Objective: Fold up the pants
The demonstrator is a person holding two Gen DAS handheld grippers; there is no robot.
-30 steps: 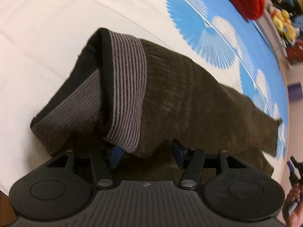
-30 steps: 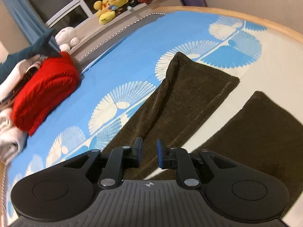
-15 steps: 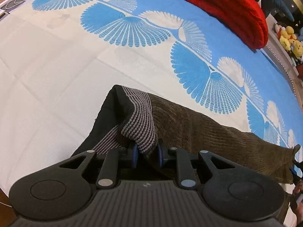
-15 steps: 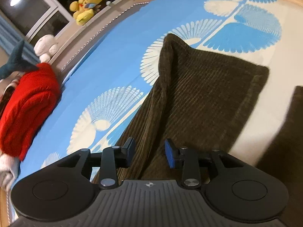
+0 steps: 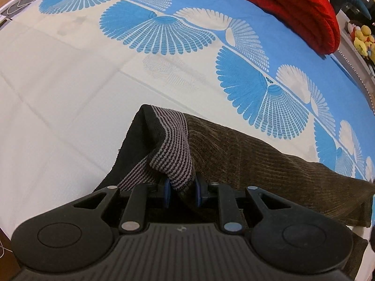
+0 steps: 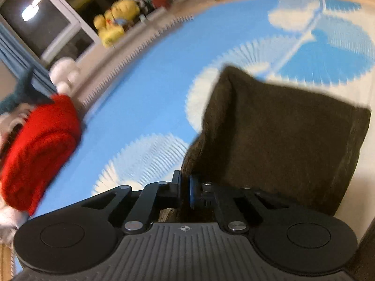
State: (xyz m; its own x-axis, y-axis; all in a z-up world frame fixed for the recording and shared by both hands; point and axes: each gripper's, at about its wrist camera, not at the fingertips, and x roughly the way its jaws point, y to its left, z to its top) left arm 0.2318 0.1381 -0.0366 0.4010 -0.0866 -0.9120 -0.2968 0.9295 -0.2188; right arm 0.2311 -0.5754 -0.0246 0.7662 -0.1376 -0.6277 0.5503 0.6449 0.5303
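My left gripper pinches the striped waistband of the pants on the bed, my right gripper clamps a leg edge; first fold starting, next needs both lifted together.

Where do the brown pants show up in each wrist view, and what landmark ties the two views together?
Left wrist: pants fill lower centre to right; the striped waistband is pinched in the left gripper.
Right wrist: pants centre-right, edge pinched in the right gripper.
Shared landmark: red knit bundle.
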